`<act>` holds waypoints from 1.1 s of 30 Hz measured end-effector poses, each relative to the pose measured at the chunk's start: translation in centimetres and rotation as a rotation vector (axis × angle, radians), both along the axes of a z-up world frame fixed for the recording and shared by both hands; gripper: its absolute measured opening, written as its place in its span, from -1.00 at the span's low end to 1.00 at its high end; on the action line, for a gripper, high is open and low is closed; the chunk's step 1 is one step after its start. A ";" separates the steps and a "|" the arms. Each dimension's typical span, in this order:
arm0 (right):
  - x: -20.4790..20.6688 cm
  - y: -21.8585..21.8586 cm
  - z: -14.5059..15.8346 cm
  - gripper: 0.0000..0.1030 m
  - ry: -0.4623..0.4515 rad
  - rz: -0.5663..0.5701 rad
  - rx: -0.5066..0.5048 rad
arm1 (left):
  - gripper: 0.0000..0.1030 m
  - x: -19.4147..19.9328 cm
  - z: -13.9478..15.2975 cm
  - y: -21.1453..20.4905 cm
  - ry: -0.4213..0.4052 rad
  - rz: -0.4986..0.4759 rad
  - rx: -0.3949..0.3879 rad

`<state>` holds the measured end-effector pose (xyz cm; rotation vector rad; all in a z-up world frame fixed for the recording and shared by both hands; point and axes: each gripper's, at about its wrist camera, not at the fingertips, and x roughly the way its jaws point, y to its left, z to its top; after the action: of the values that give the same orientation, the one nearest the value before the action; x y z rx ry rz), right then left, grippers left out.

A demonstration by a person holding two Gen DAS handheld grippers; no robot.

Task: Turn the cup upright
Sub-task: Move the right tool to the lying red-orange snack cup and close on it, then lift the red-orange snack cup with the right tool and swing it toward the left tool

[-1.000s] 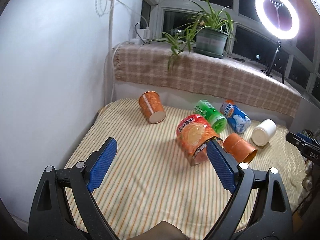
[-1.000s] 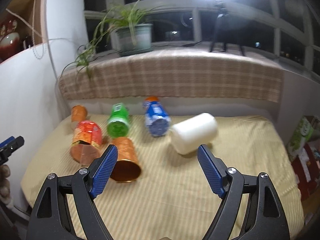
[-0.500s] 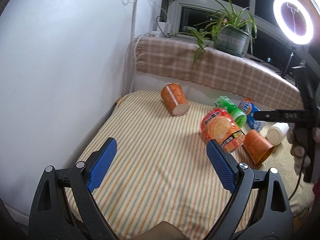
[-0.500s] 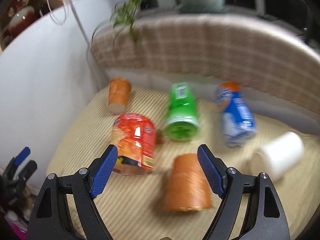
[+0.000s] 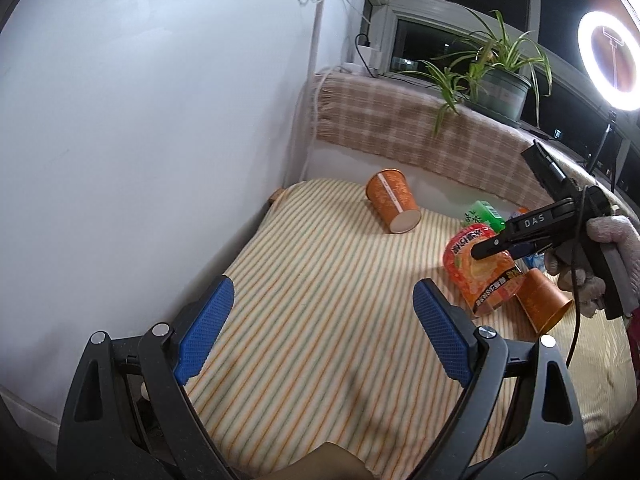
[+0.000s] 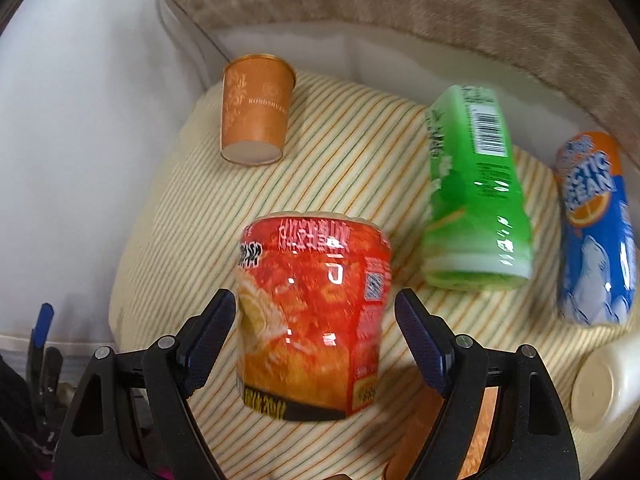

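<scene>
A red instant-noodle cup (image 6: 312, 312) lies on its side on the striped cloth; it also shows in the left wrist view (image 5: 480, 272). My right gripper (image 6: 316, 336) is open, with its blue pads on either side of the cup and not touching it. In the left wrist view the right gripper (image 5: 496, 246) hangs over that cup. An orange paper cup (image 6: 256, 116) lies on its side at the back left, also in the left wrist view (image 5: 394, 200). A second orange cup (image 5: 542, 300) lies beside the noodle cup. My left gripper (image 5: 320, 332) is open and empty above the cloth.
A green bottle (image 6: 476, 196), a blue bottle (image 6: 596, 232) and a white bottle (image 6: 604, 384) lie to the right. A white wall (image 5: 140, 120) is at the left. A checked ledge (image 5: 420, 128) with a potted plant (image 5: 496, 80) runs along the back, by a ring light (image 5: 610, 60).
My right gripper has moved forward and down, so the noodle cup now lies between its open pads. My left gripper has swung left, away from the cups.
</scene>
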<state>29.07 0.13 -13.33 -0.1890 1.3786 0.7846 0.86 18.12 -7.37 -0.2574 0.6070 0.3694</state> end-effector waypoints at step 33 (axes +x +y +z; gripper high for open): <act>-12.2 -5.4 3.0 0.57 -0.159 0.641 -0.049 | 0.81 -0.4 1.3 -5.4 0.006 -0.098 0.075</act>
<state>16.91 -5.30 -10.35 -0.7411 1.1900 1.2325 0.45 12.74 -6.04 -0.1538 0.6078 0.2975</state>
